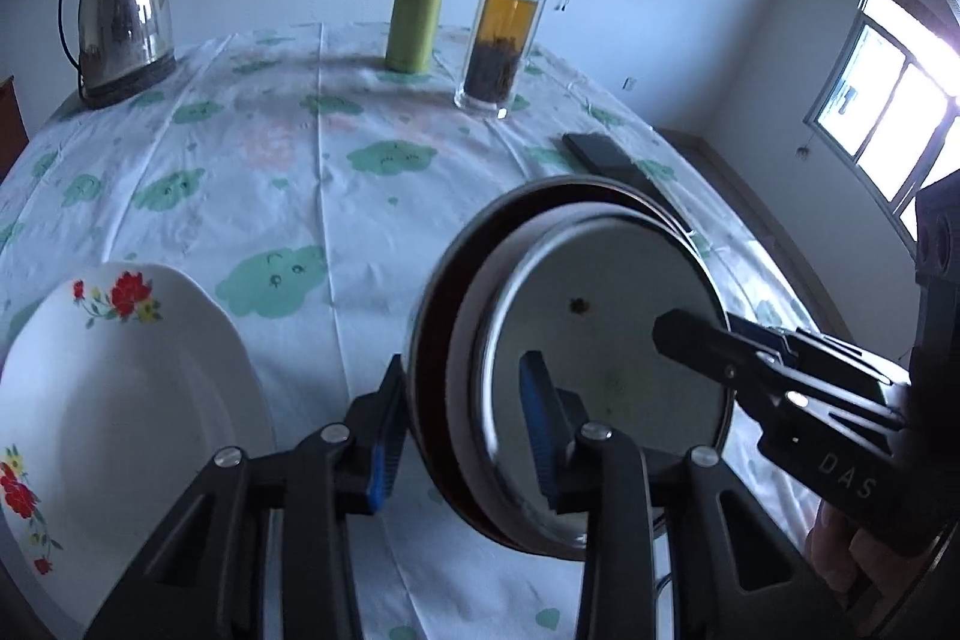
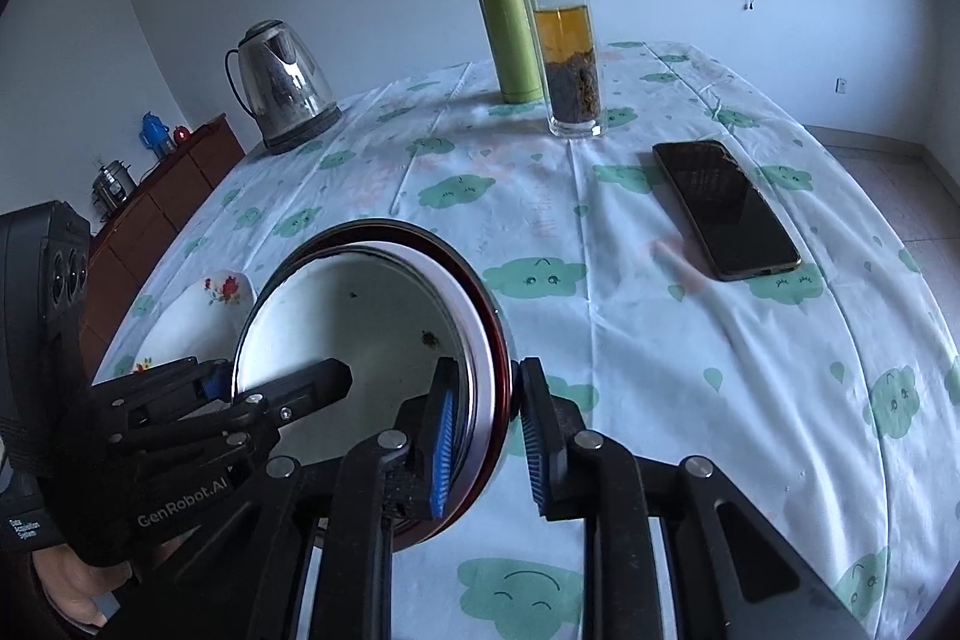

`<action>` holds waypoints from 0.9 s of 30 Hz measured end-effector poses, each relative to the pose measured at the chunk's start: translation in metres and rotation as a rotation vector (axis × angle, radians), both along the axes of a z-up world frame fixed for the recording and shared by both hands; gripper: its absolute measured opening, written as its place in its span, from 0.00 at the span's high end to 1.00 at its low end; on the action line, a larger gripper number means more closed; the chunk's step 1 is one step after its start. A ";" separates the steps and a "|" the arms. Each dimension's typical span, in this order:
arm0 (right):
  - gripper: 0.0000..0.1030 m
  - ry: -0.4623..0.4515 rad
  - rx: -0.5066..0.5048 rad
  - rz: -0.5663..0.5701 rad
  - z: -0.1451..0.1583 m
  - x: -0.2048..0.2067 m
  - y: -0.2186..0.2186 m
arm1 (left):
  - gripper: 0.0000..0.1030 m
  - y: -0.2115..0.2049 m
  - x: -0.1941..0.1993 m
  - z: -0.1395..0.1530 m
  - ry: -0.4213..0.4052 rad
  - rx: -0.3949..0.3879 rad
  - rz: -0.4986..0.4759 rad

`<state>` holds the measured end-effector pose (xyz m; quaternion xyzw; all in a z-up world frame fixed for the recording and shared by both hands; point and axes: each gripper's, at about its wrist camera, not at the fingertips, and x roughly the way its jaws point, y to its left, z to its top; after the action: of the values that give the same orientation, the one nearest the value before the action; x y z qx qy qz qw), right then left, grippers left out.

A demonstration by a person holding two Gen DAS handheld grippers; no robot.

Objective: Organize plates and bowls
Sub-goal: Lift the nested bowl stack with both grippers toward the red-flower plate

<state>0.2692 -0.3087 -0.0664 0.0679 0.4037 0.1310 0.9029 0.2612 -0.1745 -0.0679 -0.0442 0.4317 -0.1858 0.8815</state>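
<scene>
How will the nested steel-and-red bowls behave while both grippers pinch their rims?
The nested steel-and-red bowls look rigid, so they should not flex. The smooth steel rim could slip between the blue pads. Two loose pieces, the inner bowl may shift if tilted. Left gripper and right gripper straddle opposite rims.

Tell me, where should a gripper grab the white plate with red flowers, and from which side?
Best guess: pinch the flowered plate at its thin rim, one finger above and one below. It lies flat on the tablecloth, so only the raised edge offers anything to pinch. Come from the near side, where the left gripper already is; that gripper would first have to let go of the stacked bowls.
</scene>
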 end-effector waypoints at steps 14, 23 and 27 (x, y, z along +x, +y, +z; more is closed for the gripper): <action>0.82 0.002 0.022 0.131 0.022 -0.010 0.041 | 0.68 0.061 -0.005 0.025 -0.013 -0.088 0.061; 0.82 0.005 0.010 0.234 0.032 -0.011 0.085 | 0.68 0.106 -0.015 0.029 -0.012 -0.099 0.116; 0.82 0.006 -0.006 0.276 0.034 -0.009 0.108 | 0.68 0.126 -0.016 0.027 -0.002 -0.100 0.143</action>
<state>0.2601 -0.2010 -0.0320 0.0096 0.4121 0.2526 0.8754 0.2447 -0.0490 -0.0413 -0.1189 0.4169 -0.1437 0.8896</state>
